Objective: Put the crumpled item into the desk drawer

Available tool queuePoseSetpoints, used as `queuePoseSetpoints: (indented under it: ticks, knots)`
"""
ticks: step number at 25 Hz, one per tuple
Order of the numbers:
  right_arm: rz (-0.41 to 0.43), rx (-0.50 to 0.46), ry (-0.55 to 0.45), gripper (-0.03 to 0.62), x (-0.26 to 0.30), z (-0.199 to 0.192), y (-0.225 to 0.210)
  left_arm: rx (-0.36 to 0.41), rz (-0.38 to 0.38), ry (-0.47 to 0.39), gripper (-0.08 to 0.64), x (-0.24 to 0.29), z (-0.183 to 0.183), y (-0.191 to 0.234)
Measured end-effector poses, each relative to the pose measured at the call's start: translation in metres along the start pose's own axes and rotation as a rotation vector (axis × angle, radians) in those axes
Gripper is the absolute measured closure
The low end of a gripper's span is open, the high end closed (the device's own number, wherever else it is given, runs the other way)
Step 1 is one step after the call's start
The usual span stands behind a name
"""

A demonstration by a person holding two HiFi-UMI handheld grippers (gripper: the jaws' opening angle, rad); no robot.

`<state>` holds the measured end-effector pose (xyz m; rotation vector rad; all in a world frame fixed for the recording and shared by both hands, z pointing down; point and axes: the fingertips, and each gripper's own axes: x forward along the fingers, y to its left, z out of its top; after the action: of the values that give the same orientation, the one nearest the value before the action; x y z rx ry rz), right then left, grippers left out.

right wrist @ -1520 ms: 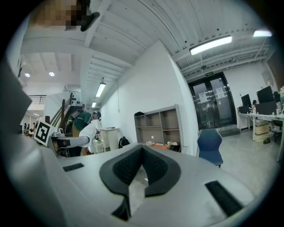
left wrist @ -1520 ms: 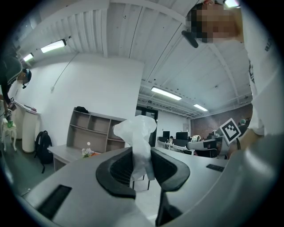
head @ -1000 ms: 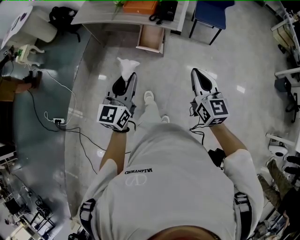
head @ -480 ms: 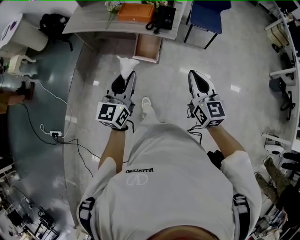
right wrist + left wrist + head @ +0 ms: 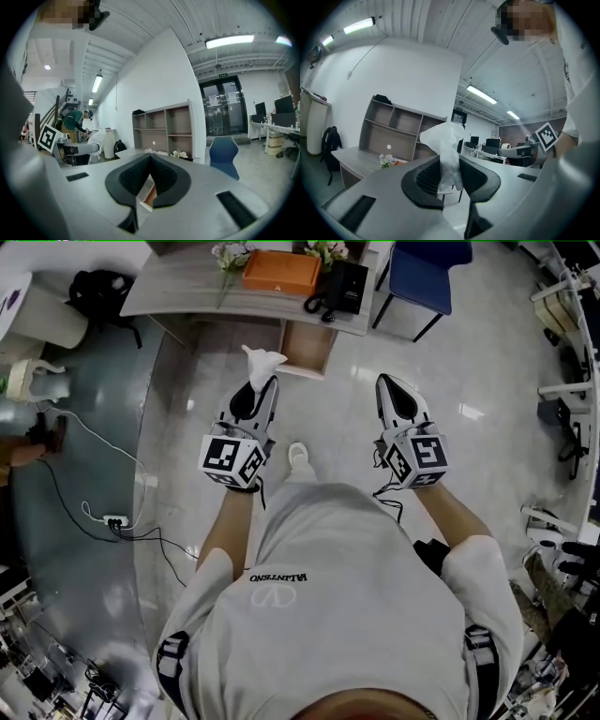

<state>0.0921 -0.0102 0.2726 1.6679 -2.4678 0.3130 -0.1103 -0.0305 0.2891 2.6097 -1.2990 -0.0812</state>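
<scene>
The crumpled item (image 5: 262, 360) looks thin, matt plastic; drawer (image 5: 307, 345) bare wood; floor (image 5: 347, 418) glossy.

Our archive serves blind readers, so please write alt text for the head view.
Seen from above, a person in a white T-shirt holds the left gripper clamped on a crumpled white plastic wad, the right gripper shut and empty, facing a grey desk with an open wooden drawer.

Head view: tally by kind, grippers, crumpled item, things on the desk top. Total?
Hand-held grippers: 2 (left hand-held gripper, right hand-held gripper)
Crumpled white item: 1
Flat orange box: 1
Black desk phone: 1
Small white flower bunches: 2
Total: 7
</scene>
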Motion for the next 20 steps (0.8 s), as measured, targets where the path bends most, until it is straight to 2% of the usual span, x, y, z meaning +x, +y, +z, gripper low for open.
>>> queuePoseSetpoints:
  ticks: [7, 12, 20]
  knots:
    - [-0.017, 0.006, 0.018, 0.592, 0.051, -0.005, 0.006, -0.015, -0.026, 0.026, 0.465, 0.027, -0.012, 0.044]
    - [-0.012, 0.004, 0.044, 0.592, 0.079, -0.013, 0.006, -0.040, -0.026, 0.070, 0.465, 0.047, -0.033, 0.063]
    - [0.020, 0.014, 0.094, 0.592, 0.128, -0.039, -0.008, -0.054, -0.008, 0.150, 0.465, 0.091, -0.072, 0.076]
